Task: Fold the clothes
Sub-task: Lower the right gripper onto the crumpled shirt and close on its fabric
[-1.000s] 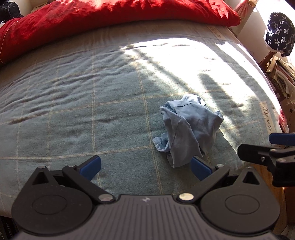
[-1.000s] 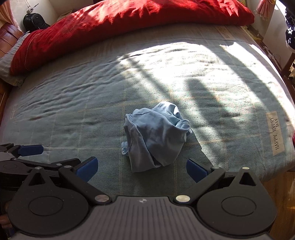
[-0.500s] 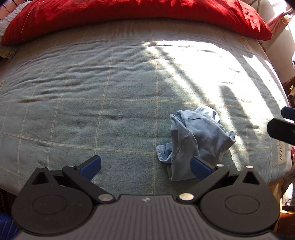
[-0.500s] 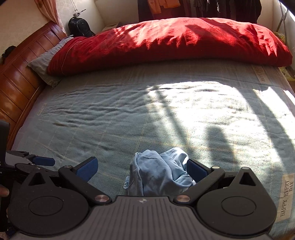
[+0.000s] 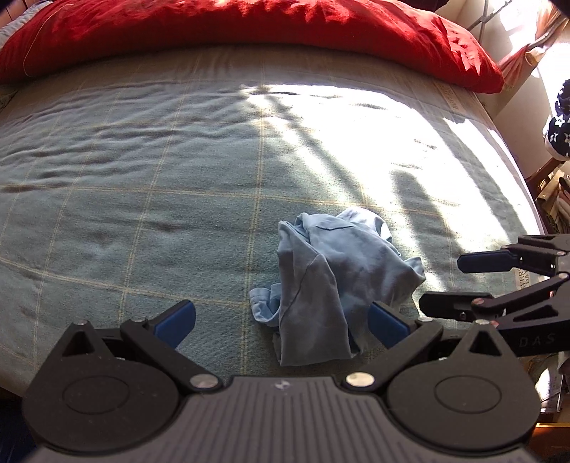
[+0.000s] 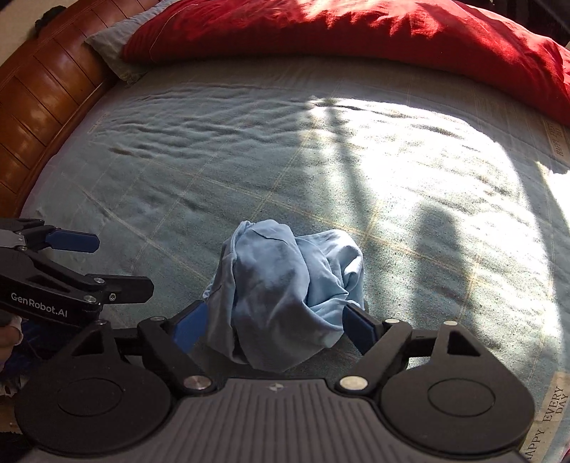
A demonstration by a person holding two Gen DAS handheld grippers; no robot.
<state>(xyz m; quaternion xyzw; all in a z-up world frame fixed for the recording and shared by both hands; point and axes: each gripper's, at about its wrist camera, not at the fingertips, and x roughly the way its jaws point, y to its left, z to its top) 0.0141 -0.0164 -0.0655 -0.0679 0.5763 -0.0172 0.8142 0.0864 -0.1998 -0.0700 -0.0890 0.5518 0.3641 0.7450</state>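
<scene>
2 tongs, left (image 5: 281,320) and right (image 6: 274,322), both spread apart near crumpled blue garment (image 6: 285,292).

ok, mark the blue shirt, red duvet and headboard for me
blue shirt (image 6: 285,292): right wrist view, middle of the crumpled heap.
red duvet (image 5: 249,32): left wrist view, its top surface.
headboard (image 6: 39,103): right wrist view, wooden panel.

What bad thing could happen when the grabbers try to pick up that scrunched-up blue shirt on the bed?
1. The crumpled light-blue garment lies in a bunched heap, so the open right gripper may pinch several layers at once and lift a wad that will not spread.
2. The green checked blanket sits right beneath it; low jaws might snag that too.
3. The open left gripper is near the right one, so they might bump.
</scene>
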